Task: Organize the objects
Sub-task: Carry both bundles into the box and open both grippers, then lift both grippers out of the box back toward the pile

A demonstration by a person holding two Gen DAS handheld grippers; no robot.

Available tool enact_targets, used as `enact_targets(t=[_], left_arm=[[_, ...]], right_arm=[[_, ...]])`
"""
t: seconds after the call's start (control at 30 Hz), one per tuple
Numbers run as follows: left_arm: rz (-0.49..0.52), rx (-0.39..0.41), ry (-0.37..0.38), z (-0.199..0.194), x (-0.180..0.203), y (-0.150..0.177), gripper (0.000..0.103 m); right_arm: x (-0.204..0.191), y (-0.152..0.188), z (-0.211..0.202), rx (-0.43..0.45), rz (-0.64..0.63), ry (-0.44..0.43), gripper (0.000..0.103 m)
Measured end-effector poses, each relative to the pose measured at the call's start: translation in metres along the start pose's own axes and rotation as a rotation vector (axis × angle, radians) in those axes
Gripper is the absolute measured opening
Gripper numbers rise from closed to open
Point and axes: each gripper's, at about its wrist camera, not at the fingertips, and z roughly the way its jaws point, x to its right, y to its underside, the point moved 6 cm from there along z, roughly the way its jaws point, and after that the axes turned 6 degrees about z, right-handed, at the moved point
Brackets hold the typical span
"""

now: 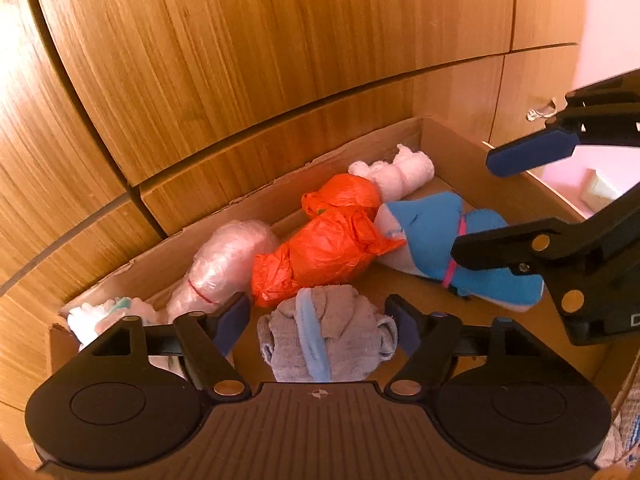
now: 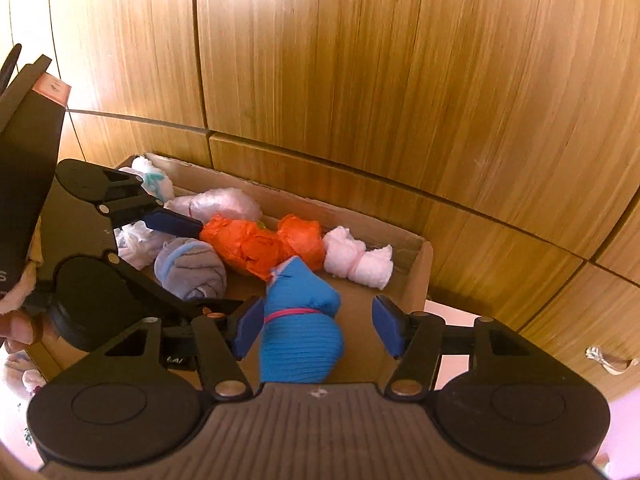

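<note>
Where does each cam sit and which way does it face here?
Left wrist: on the left tool, angled down into the cardboard box; grey bundle between its open fingers, right tool at the right edge.
Right wrist: on the right tool, angled down; blue bundle between its open fingers; left tool and a fingertip at left.
Shared: box, both bundles, orange bag, wooden wall.

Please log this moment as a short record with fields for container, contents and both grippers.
container: open cardboard box against a wooden panel wall
contents: orange plastic-wrapped bundle, pale pink fluffy roll, clear-wrapped pink bundle
left gripper: open around grey rolled cloth bundle
right gripper: open around blue rolled cloth bundle
</note>
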Motion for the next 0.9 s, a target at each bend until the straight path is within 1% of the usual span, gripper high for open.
enact_targets(t=[0.1,0.2,0.3,0.5,0.53,0.63,0.73,0.87,0.9], left_arm=[[0.009,0.008,-0.002,-0.006,0.005,-0.002,0.084],[0.002,0.019,0.005,-0.016,0.004,-0.003,0.086],[-0.002,0.028,-0.004,-0.024,0.001,-0.005,0.087],[-0.05,0.037,-0.014,-0.043,-0.008,-0.002,0.092],[-0.055,0.038,-0.016,-0.048,-0.01,-0.001,0.094],[-0.064,0.054,-0.025,-0.064,-0.013,0.004,0.095],[-0.09,0.079,-0.025,-0.089,-0.016,0.011,0.097],[-0.119,0.121,-0.026,-0.123,-0.017,0.028,0.101],[-0.121,0.129,-0.029,-0.13,-0.016,0.032,0.101]], right_arm=[[0.0,-0.001,-0.003,0.002,0.004,0.0,0.057],[-0.002,-0.002,-0.009,0.012,0.008,-0.001,0.057],[-0.004,-0.004,-0.017,0.029,0.019,-0.007,0.057],[-0.013,-0.007,-0.038,0.062,0.034,-0.011,0.059],[-0.015,-0.007,-0.043,0.067,0.036,-0.011,0.06],[-0.022,-0.006,-0.06,0.091,0.051,-0.017,0.062],[-0.03,-0.001,-0.083,0.115,0.068,-0.022,0.064],[-0.045,0.013,-0.119,0.156,0.102,-0.037,0.075],[-0.05,0.019,-0.126,0.16,0.106,-0.04,0.075]])
